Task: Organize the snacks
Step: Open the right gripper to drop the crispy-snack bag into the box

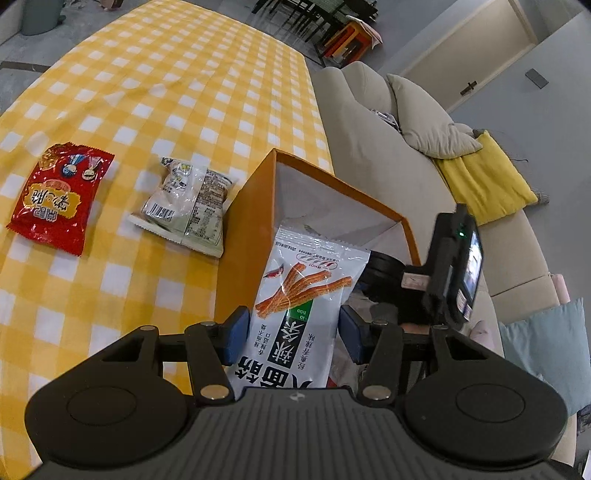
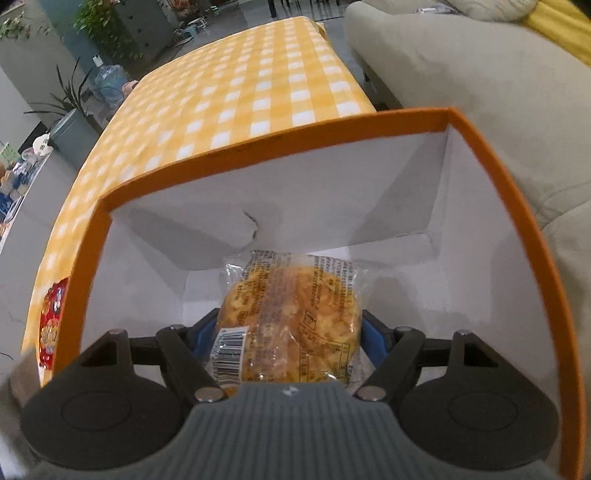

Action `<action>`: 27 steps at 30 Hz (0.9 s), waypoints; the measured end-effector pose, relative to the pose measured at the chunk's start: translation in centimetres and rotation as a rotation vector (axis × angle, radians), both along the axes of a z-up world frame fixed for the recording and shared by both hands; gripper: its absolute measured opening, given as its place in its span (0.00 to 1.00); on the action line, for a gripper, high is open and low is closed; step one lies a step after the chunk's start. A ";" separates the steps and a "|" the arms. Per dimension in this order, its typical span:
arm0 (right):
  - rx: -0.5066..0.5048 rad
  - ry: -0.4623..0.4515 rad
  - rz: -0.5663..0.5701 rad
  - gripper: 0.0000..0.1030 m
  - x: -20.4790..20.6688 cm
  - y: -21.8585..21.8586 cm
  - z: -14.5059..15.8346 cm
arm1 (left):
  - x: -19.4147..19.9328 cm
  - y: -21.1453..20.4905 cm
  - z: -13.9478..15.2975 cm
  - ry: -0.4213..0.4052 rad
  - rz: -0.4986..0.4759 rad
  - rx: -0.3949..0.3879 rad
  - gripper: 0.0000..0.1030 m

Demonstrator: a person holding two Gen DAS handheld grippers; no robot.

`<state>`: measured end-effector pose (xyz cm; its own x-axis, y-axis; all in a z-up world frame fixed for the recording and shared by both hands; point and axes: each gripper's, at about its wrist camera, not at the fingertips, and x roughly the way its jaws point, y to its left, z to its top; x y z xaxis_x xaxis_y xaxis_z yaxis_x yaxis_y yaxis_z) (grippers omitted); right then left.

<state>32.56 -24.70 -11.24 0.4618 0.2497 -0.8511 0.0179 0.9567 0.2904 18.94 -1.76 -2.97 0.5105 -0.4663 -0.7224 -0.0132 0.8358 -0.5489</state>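
Note:
An orange box [image 1: 255,206] with a white inside stands on the yellow checked table; it fills the right wrist view [image 2: 454,118]. My left gripper [image 1: 293,332] is shut on a white spicy-strip snack packet [image 1: 306,291], held over the box's near edge. My right gripper [image 2: 288,332] is shut on a clear-wrapped round yellow cake [image 2: 291,310], held down inside the box. The right gripper's body shows in the left wrist view [image 1: 443,273] at the box's right side. A red snack bag [image 1: 61,195] and a pale green packet [image 1: 188,206] lie on the table left of the box.
A beige sofa [image 1: 369,133] with grey, yellow and light blue cushions runs along the table's right side. Potted plants [image 2: 107,26] and a water bottle stand beyond the table's far left corner. Dark chairs stand past the far end.

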 end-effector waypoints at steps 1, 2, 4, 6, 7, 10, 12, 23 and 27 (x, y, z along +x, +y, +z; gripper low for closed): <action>0.002 0.008 0.003 0.75 -0.1 0.1 -0.2 | -0.1 0.0 0.0 0.002 -0.002 -0.003 0.58; -0.004 0.014 0.001 0.77 -0.4 -0.1 -0.1 | -0.2 0.1 0.1 0.001 -0.002 -0.007 0.58; -0.014 0.033 -0.015 0.88 -0.6 -0.2 0.0 | -0.4 0.1 0.2 0.002 -0.002 -0.007 0.58; 0.007 0.038 -0.005 0.88 -0.6 -0.3 1.0 | -0.6 0.0 0.4 0.003 0.001 -0.001 0.58; 0.012 0.038 0.004 0.88 -0.6 -0.4 1.3 | -0.8 0.0 0.6 0.003 0.004 0.003 0.58; -0.006 0.006 0.032 0.90 -2.0 -0.8 3.3 | -1.2 -0.4 1.2 -0.003 0.006 0.004 0.58; 0.025 -0.011 0.081 0.90 -3.3 -1.2 5.0 | -1.3 -0.7 1.6 -0.006 0.009 -0.001 0.58; -0.115 -0.232 0.126 0.94 -10.6 -5.2 12.8 | -1.1 -4.8 2.4 0.028 0.004 -0.060 0.57; -0.072 -0.245 0.097 0.94 -11.4 -8.3 12.0 | 0.0 -7.6 1.8 0.038 -0.013 -0.026 0.57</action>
